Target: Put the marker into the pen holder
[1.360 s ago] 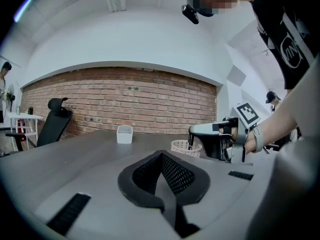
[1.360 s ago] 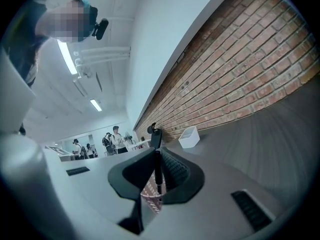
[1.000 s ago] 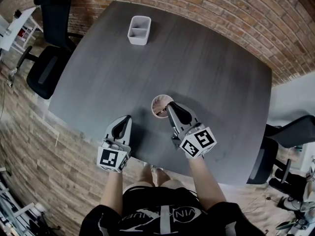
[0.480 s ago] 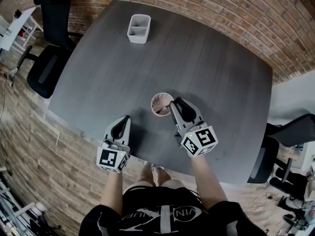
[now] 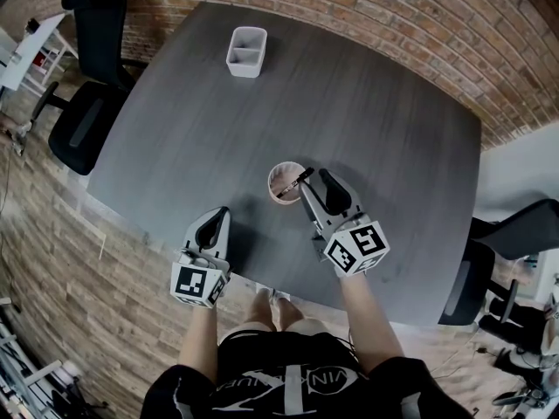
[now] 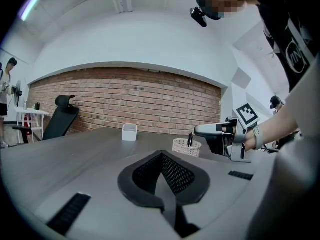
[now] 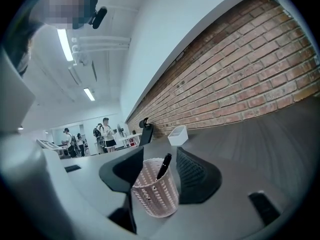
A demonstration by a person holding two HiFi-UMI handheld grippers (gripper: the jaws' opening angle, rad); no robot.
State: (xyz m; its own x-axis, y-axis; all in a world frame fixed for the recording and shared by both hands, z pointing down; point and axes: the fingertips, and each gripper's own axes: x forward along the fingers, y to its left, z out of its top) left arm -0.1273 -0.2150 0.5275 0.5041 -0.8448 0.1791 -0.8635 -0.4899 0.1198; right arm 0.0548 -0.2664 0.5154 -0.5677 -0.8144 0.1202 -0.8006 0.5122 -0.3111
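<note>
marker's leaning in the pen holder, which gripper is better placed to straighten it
Right, probably. The right gripper has just been opening its jaws, which stand either side of the pen holder with the marker in it, pressing neither. The left gripper is shut and well short of the holder.

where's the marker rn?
Marker leans inside the pen holder, table centre-front in the head view, between the right gripper's jaws, which have just been opening.
</note>
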